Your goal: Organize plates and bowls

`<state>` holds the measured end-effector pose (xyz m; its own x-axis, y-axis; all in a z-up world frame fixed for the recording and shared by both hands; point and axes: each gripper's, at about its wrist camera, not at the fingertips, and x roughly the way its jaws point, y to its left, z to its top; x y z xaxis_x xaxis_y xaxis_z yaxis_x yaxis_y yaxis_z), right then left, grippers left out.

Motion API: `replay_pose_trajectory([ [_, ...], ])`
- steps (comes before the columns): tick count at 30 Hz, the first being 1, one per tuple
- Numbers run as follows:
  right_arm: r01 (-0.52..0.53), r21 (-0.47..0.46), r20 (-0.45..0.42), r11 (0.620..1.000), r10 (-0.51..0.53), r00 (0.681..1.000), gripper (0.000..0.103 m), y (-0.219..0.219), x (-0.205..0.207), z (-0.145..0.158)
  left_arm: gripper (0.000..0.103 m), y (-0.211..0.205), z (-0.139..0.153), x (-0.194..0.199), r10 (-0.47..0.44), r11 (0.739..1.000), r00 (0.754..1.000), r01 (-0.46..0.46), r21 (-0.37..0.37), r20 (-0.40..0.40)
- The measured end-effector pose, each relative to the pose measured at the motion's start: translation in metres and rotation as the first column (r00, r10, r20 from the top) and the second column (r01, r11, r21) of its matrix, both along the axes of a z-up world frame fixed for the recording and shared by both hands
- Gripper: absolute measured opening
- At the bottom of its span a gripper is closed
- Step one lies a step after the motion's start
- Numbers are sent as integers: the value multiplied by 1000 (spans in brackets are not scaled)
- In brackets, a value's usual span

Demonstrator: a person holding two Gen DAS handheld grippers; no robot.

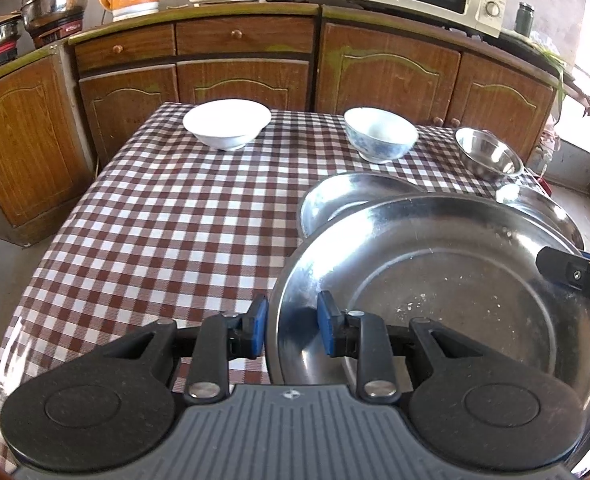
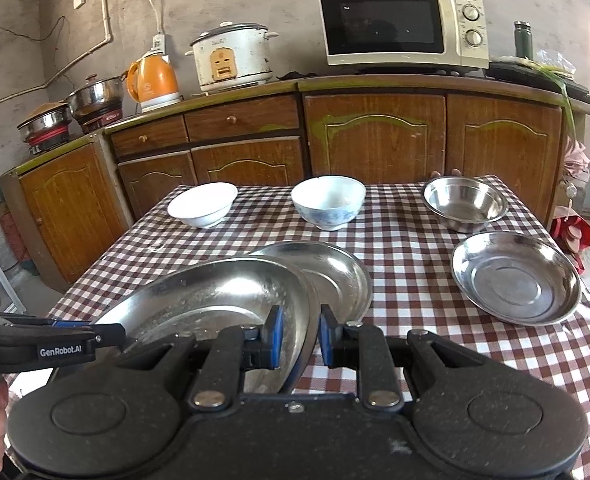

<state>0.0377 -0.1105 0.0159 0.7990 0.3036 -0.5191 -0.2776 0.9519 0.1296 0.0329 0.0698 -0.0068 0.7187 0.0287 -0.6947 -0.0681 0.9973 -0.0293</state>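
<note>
Left gripper (image 1: 291,330) clamped near rim of large round steel plate (image 1: 447,280); right gripper (image 2: 299,338) pinched opposite rim, plate tilted over smaller steel plate (image 2: 335,272) on checked tablecloth (image 2: 407,248).

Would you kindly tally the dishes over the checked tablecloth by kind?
Steel plates: 3 (held plate, plate behind it, right plate)
Ceramic bowls: 2 (white bowl, blue-patterned bowl)
Steel bowl: 1
Total: 6

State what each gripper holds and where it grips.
Both hold the large steel plate by opposite edges of its rim: left gripper on its left edge, right gripper on its right edge.
</note>
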Motion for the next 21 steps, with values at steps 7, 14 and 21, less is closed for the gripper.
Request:
replay_pose_trajectory([
  [7, 30, 6, -17, 1000, -30, 999, 25, -16, -4, -6, 28, -14, -7, 0, -30, 1000, 999, 30, 4, -16],
  [14, 61, 7, -41, 998, -61, 997, 25, -36, -7, -17, 28, -30, -16, -1, -68, 998, 997, 69, 12, -33],
  [21, 89, 2, -73, 996, -89, 993, 25, -53, -10, -32, 28, -44, -31, -2, -105, 994, 993, 106, 15, -45],
])
